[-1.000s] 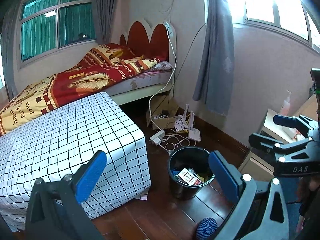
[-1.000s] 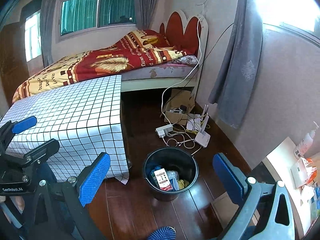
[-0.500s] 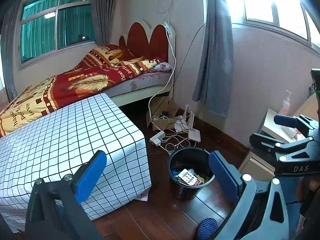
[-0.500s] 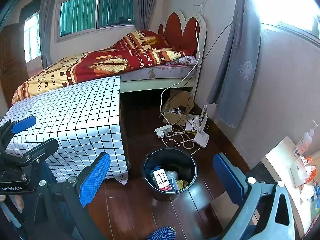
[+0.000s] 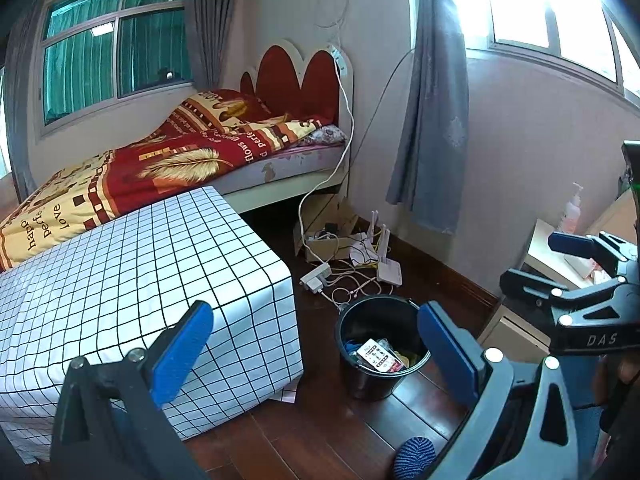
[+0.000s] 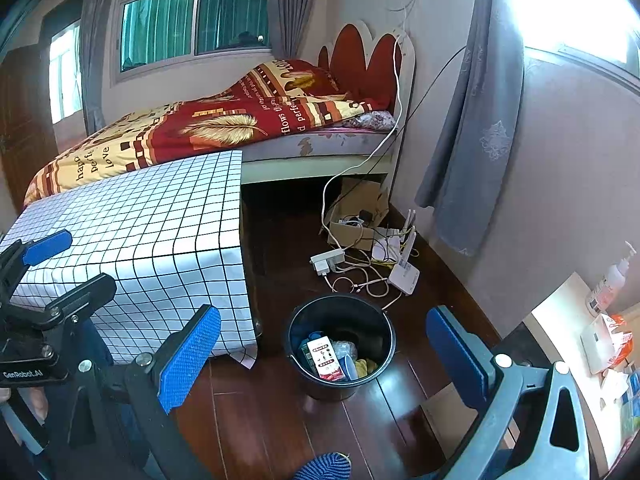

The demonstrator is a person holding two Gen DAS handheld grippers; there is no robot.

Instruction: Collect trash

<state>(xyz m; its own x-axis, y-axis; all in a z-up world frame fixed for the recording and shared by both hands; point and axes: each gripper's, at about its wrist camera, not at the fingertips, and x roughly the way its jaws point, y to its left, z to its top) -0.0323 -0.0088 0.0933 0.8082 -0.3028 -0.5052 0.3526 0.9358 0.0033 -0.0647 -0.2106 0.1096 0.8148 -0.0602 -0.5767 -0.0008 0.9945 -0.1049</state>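
Note:
A black trash bucket (image 5: 362,376) stands on the dark wood floor; it also shows in the right wrist view (image 6: 320,383). It holds several pieces of trash, with a white and red packet (image 5: 378,357) on top, seen also in the right wrist view (image 6: 326,358). My left gripper (image 5: 316,354) is open and empty, held above the floor just left of the bucket. My right gripper (image 6: 324,356) is open and empty, with the bucket between its blue pads. Each gripper shows in the other's view, at the right edge (image 5: 580,280) and the left edge (image 6: 52,272).
A table with a white checked cloth (image 5: 120,280) stands left of the bucket. A bed (image 5: 180,164) is behind it. A power strip, cables and routers (image 5: 352,272) lie on the floor behind the bucket. A low cabinet (image 6: 568,320) with items is at right.
Both views have shifted slightly; the bucket sits a little lower and closer in them. Both grippers stay open and empty.

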